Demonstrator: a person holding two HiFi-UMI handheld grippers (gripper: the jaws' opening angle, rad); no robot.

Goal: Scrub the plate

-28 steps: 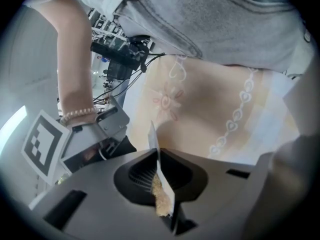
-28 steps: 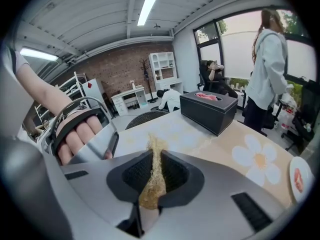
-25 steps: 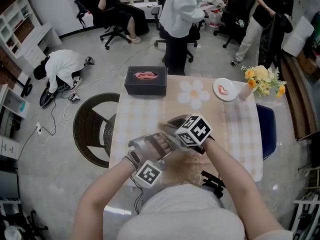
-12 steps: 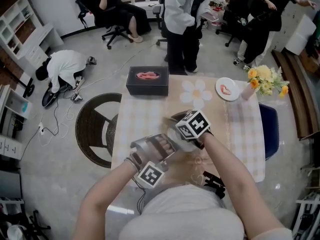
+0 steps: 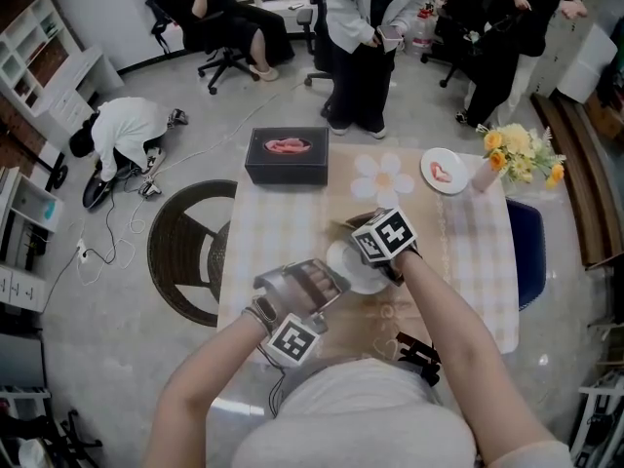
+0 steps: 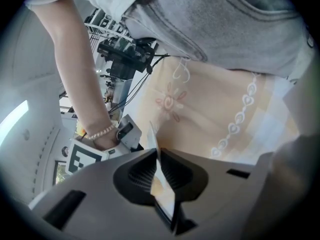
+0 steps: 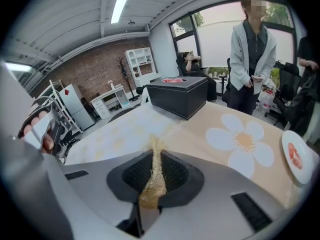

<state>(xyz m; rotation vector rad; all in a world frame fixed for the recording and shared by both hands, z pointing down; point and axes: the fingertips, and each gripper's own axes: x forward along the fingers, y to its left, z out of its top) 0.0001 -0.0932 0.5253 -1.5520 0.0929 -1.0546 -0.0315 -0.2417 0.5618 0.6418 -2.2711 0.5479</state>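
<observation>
A small white plate point(image 5: 353, 273) hangs over the near part of the table. My left gripper point(image 5: 330, 273) is shut on its left rim. In the left gripper view the rim shows as a thin white edge point(image 6: 163, 193) pinched between the jaws of my left gripper point(image 6: 157, 166). My right gripper point(image 5: 356, 225) sits at the plate's far side and is shut on a straw-coloured fibre scrubber point(image 7: 152, 184). In the right gripper view the scrubber stands upright in my right gripper point(image 7: 155, 171), and the plate is hidden below it.
A black box point(image 5: 286, 156) with pink things on top stands at the table's far left. At the far right are a small plate point(image 5: 441, 172) with a red item and a vase of flowers point(image 5: 517, 154). A wicker chair point(image 5: 185, 247) is left of the table. People stand beyond it.
My right gripper has shifted slightly up and to the right, so more of the white plate shows. My left gripper has held still. The people behind the table have moved.
</observation>
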